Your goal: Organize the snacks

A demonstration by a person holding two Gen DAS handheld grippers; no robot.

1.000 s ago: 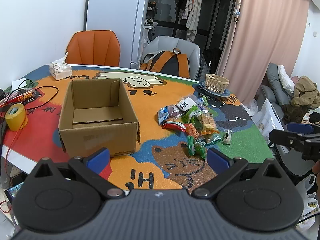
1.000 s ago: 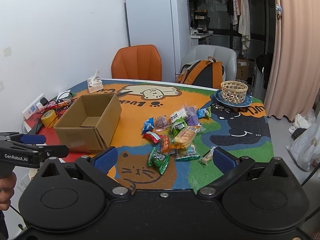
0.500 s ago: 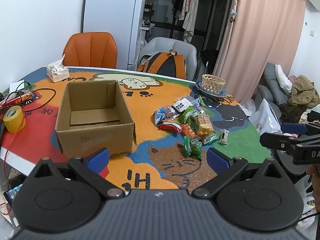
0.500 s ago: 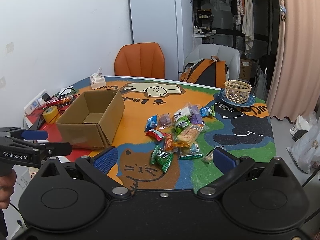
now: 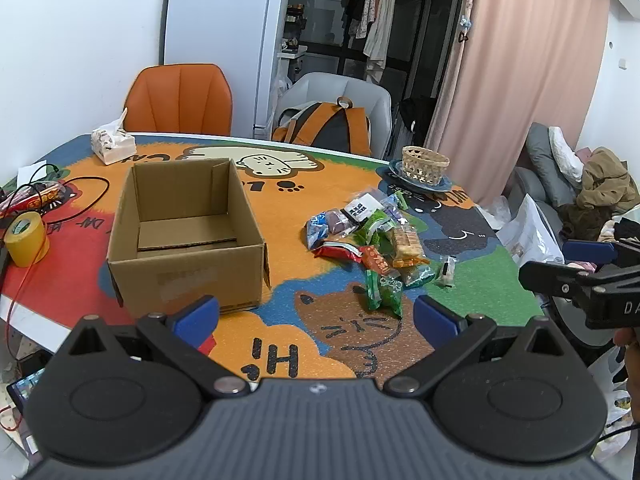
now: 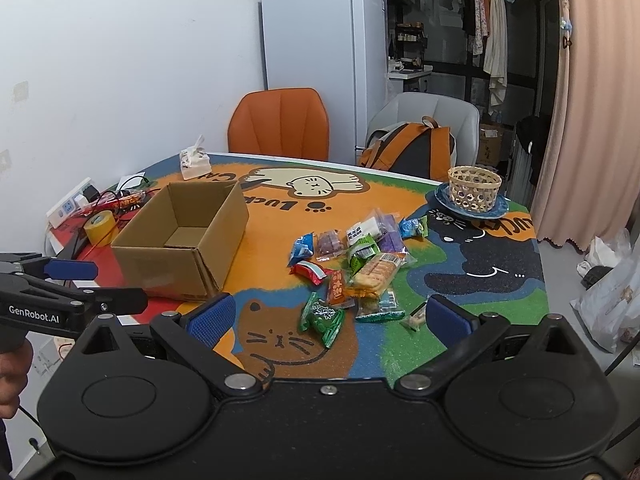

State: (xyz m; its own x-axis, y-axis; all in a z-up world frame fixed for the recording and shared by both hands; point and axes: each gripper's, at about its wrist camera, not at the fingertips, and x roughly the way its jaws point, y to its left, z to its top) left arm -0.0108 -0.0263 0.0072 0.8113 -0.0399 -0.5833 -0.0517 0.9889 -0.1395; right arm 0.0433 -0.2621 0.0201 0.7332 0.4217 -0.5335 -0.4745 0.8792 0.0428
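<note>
A pile of wrapped snacks (image 5: pixel 372 236) lies on the cartoon-cat table mat, also in the right wrist view (image 6: pixel 360 264). A green packet (image 6: pixel 322 318) lies nearest the front. An open, empty cardboard box (image 5: pixel 184 232) stands left of the pile; it also shows in the right wrist view (image 6: pixel 184 240). My left gripper (image 5: pixel 316 316) is open and empty, held above the table's near edge, in front of the box and pile. My right gripper (image 6: pixel 328 314) is open and empty, just short of the green packet.
A wicker basket on a blue plate (image 6: pixel 474 188) stands at the back right. A tissue pack (image 5: pixel 112 146), a yellow tape roll (image 5: pixel 26 236) and cables lie at the left. An orange chair (image 6: pixel 280 124) and a grey chair with a backpack (image 6: pixel 416 144) stand behind the table.
Both grippers have edged a little toward the table; the box and snacks look slightly larger. Both stay open and empty. Nothing on the table moved.
</note>
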